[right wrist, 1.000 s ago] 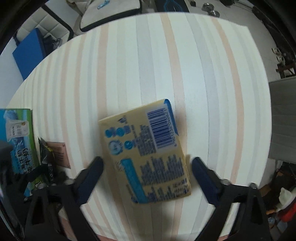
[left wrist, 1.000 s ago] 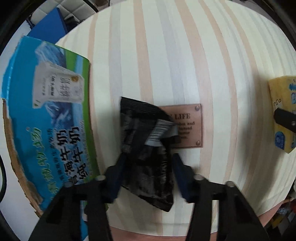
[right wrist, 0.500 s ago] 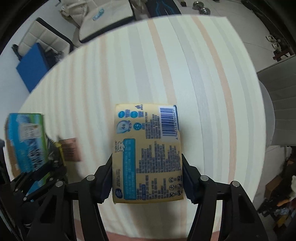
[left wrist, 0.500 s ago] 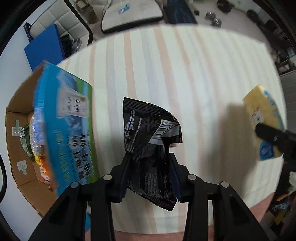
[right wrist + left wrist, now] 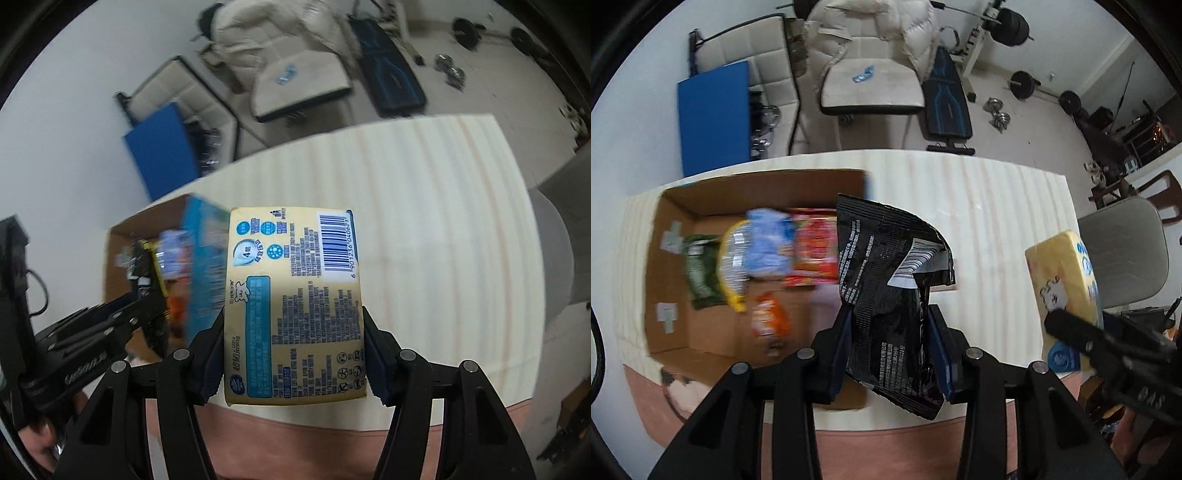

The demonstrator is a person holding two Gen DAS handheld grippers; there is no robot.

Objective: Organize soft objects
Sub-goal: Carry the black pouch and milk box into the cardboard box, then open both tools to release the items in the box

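Note:
My left gripper (image 5: 890, 350) is shut on a crumpled black snack bag (image 5: 886, 280) and holds it high above the striped table, beside the open cardboard box (image 5: 676, 343). The box holds several snack packets (image 5: 768, 247). My right gripper (image 5: 295, 354) is shut on a yellow tissue pack (image 5: 295, 295) and holds it above the table. The tissue pack also shows in the left wrist view (image 5: 1063, 273) at the right, and the black bag shows in the right wrist view (image 5: 147, 269) at the left, over the box (image 5: 118, 258).
The striped table (image 5: 997, 221) stretches to the right of the box. A grey chair (image 5: 1126, 254) stands at its right end. Behind the table are a white chair (image 5: 871, 85), a blue panel (image 5: 713, 114) and gym weights (image 5: 997, 114) on the floor.
Both grippers closed on their objects and lifted them well off the table. The left gripper moved toward the box, whose inside now shows.

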